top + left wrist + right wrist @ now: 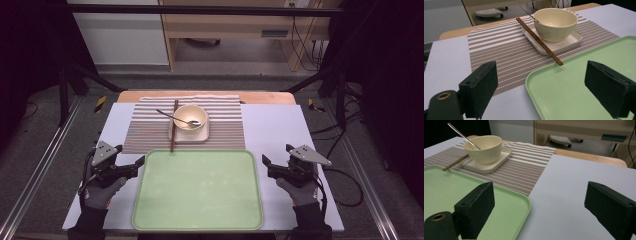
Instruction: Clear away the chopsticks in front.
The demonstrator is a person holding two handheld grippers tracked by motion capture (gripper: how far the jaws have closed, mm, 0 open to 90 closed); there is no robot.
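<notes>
**Inspector:** Begin with the tools. Count and condition?

**Assistant:** Two. The left hand-held gripper sits just beside the left edge of the green tray, jaws parted, nothing between them. The right hand-held gripper sits just beside the tray's right edge, jaws likewise spread and empty. Each is held in a gloved hand.

**Inspector:** Tray contents?

**Assistant:** One tray, bare inside. In the left gripper view its near-left corner lies between the two jaws.

**Inspector:** Beyond the tray?

**Assistant:** One striped placemat directly behind the tray's far edge. On it, one square white plate; on the plate, one cream bowl; in the bowl, one metal spoon, handle leaning out over the rim toward the tray's left side. Chopsticks lie close together as a pair, resting on the plate's left edge, tips reaching the tray's far rim.

**Inspector:** Margins?

**Assistant:** The white surface shows open strips to the left and right of the tray, occupied by the grippers alone. The wider bare area lies right of the placemat, behind the tray's right corner. The tray's near edge runs close to the surface's front edge.
</notes>
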